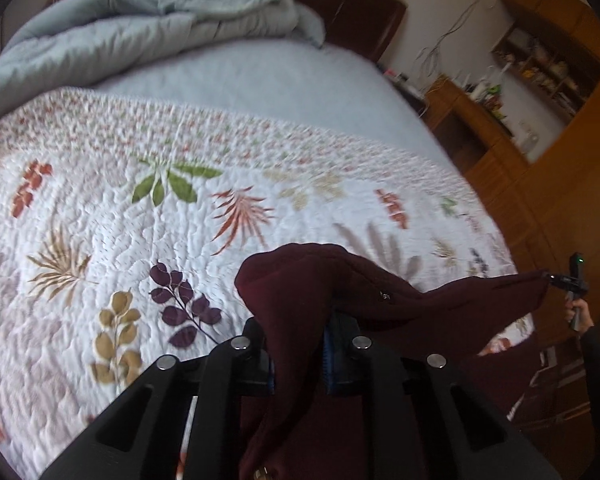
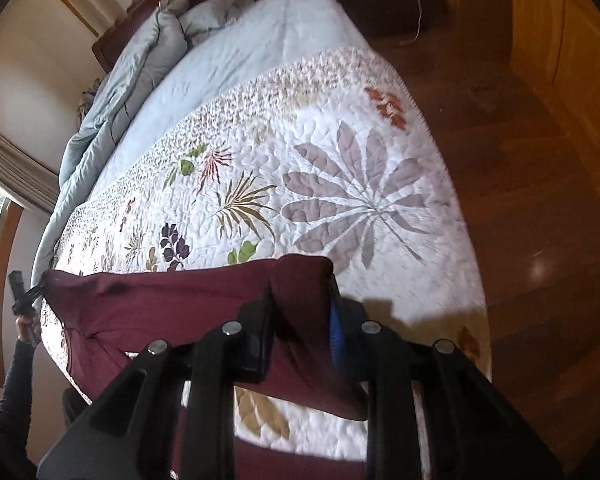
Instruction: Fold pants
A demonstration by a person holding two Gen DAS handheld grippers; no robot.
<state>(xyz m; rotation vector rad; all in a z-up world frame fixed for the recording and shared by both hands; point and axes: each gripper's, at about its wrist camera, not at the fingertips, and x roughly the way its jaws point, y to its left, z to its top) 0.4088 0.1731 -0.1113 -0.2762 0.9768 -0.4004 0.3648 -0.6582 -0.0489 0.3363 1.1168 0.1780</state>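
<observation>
The dark maroon pants (image 1: pixel 384 300) hang stretched in the air between my two grippers, above the near end of the bed. My left gripper (image 1: pixel 298 344) is shut on one end of the cloth, which bunches over its fingers. My right gripper (image 2: pixel 300 320) is shut on the other end of the pants (image 2: pixel 172 312). In the left wrist view the right gripper (image 1: pixel 568 280) shows far right, pinching the cloth's corner. In the right wrist view the left gripper (image 2: pixel 24 296) shows far left, doing the same. The rest of the pants droops below the grippers.
A white quilt with leaf prints (image 1: pixel 180 208) covers the near half of the bed (image 2: pixel 260 60). A bunched light blue duvet (image 1: pixel 140 28) lies at the headboard end. Wooden shelves (image 1: pixel 540 80) and a wooden floor (image 2: pixel 540 220) lie to the right of the bed.
</observation>
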